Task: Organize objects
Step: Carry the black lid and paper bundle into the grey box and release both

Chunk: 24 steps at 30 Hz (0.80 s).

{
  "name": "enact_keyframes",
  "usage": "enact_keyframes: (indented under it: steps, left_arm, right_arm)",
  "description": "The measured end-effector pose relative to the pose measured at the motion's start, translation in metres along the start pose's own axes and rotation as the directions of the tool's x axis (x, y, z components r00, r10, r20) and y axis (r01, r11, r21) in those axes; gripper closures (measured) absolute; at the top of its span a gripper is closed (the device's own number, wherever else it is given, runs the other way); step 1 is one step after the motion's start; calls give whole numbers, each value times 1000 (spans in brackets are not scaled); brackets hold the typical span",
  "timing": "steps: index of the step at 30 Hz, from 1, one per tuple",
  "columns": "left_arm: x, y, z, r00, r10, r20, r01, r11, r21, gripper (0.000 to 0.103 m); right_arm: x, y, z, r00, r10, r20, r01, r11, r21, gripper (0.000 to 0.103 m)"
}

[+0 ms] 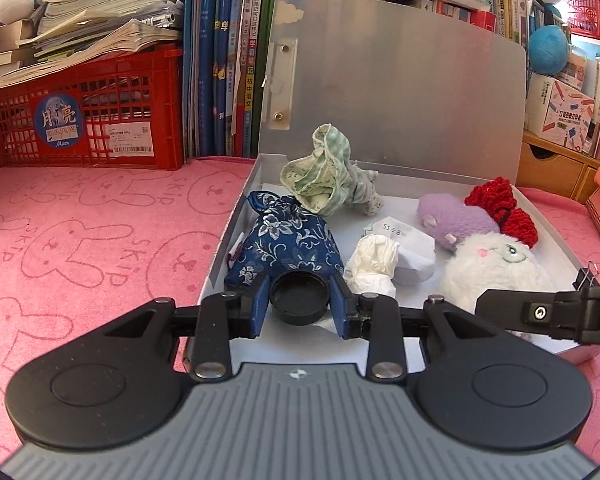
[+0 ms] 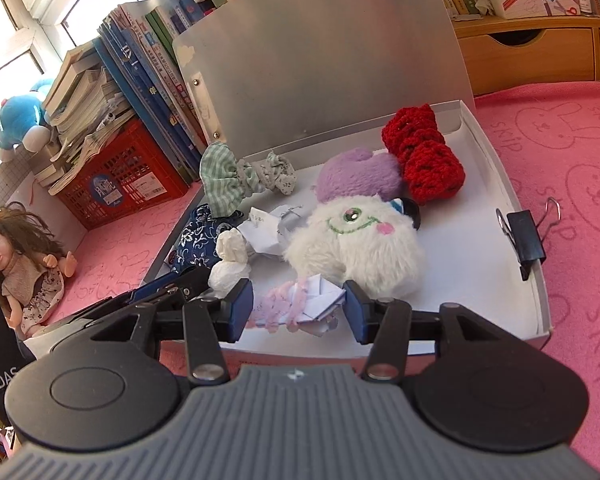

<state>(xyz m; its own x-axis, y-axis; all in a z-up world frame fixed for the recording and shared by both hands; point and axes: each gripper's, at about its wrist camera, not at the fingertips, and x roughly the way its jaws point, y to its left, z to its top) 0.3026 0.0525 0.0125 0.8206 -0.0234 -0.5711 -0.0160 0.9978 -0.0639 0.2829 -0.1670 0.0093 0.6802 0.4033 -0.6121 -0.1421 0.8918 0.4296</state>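
Note:
An open grey box point(image 1: 236, 216) point(image 2: 496, 152) on the pink cloth holds a blue floral pouch point(image 1: 284, 236), a green checked scrunchie point(image 1: 328, 172), crumpled white paper point(image 1: 374, 264), a purple plush point(image 1: 452, 216), a red knitted bow point(image 1: 504, 212) and a white fluffy toy point(image 1: 496, 268) point(image 2: 356, 240). My left gripper point(image 1: 299, 300) is shut on a black round lid point(image 1: 299, 298) over the box's front left. My right gripper point(image 2: 298, 308) stands open around a folded white paper with pink yarn point(image 2: 300, 304) at the box's front edge.
A black binder clip point(image 2: 526, 236) is clipped on the box's right wall. A red crate point(image 1: 88, 112) with stacked books stands back left, upright books point(image 1: 224, 52) behind the lid. A doll point(image 2: 24, 256) lies left on the pink cloth point(image 1: 80, 240). Wooden drawers point(image 2: 528, 56) stand back right.

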Motion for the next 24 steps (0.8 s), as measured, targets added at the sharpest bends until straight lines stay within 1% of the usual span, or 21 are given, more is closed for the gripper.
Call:
enact_keyframes:
  steps: [6,10,11,12,13,15,17,21,24]
  left_arm:
    - [4,2,-1,1000,7,3,-7,1000,1,65]
    - [5,-1,-2,1000,19,5,-19,1000,20,65]
    - [5,-2,-2,1000,22,4,-22,999,24,65]
    - [5,-2,-2,1000,25,3,-25,999,25,65]
    - [5,-2,-2,1000,26,1,-26,999,24,65]
    - [4,-3,-2,1000,23,-7,-23,999,24,65]
    - [2,-4,-3,1000,26,-4,-26,999,25,65]
    - [-4,-6,-4,1000,21,-4,-21,1000,23,64]
    - [-11,-9,-4,1000,18,6,-18,999,33,64]
  right_arm:
    - [2,-6,5,996,-83,30,84,996,-17,51]
    - [5,-13,3,990,-137,29,138,990,-22,51]
    - [6,-14,2,988,-151,27,152,988,-27,55]
    - [7,-15,0,987,-157,21,158,987,-31,56]
    - [5,-16,-1,988,-150,28,151,988,-35,55]
    - [2,-16,-2,988,-150,39,152,988,-38,51]
    - [-3,-15,-2,989,-137,51,139,989,-42,42]
    - [-14,-11,-1,990,-123,68,127,991,-52,39]
    - [-21,-9,-2,989,-121,81,127,989,-69,39]
